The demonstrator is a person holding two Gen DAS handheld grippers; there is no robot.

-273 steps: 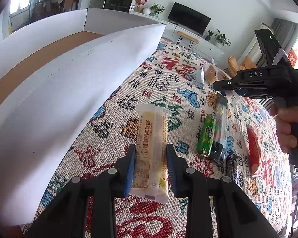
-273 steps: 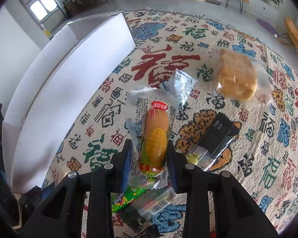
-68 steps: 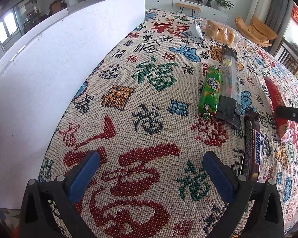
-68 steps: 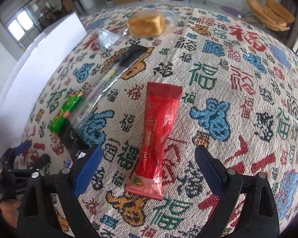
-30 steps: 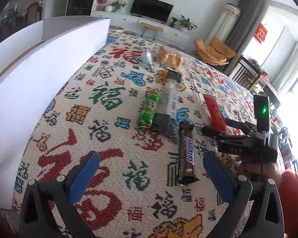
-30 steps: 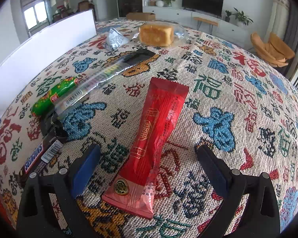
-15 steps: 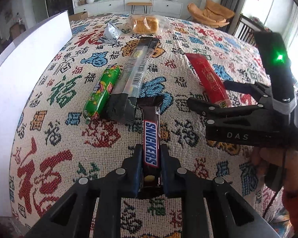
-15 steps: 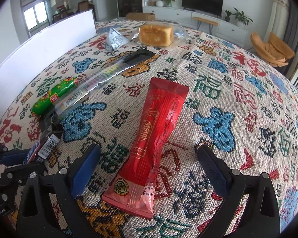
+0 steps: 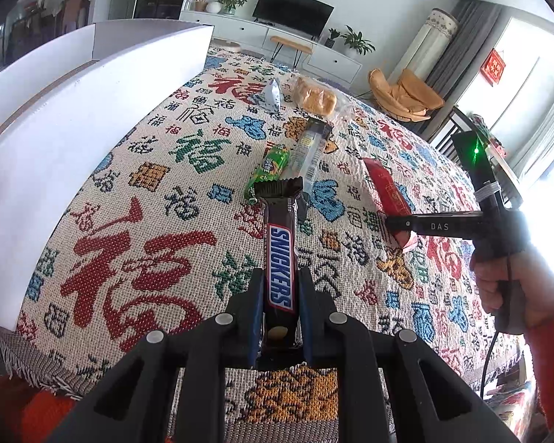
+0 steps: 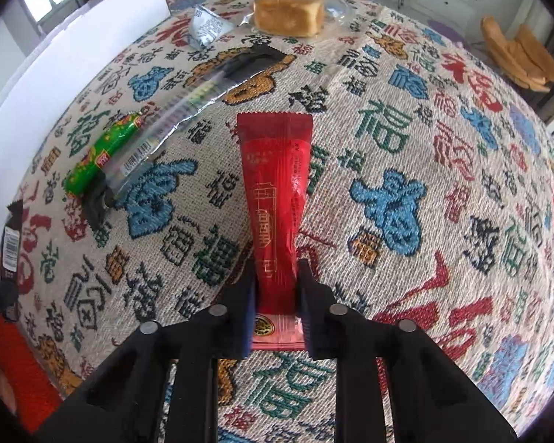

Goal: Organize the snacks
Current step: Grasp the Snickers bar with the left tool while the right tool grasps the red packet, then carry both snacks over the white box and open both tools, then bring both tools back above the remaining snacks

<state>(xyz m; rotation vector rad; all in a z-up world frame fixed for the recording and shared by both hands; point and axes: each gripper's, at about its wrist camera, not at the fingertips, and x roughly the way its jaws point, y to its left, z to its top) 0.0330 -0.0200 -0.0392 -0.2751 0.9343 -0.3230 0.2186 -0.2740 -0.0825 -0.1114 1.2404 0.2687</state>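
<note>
Over the patterned desk (image 9: 136, 199): left tongs (image 9: 279, 302) angled downward, clamped on Snickers bar (image 9: 280, 243), lifted clear; right tongs (image 10: 277, 295) pitched steeply down, just closed on red packet (image 10: 277, 199), lying flat.

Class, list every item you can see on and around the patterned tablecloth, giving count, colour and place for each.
Snickers bar: one, brown, gripped in the left tool.
Red sachet: one, red, gripped in the right tool.
Green sausage snack: one, green, lying left of the sachet.
Clear long packet: one, clear with black ends, beside the green snack.
Silver pouch: one, silver, far side.
Wrapped cake: one, golden, far side.
White box: one, white, along the cloth's left edge.
Tablecloth: one, beige, multicoloured characters.
Left tool: black, shut.
Right tool: black, shut.
</note>
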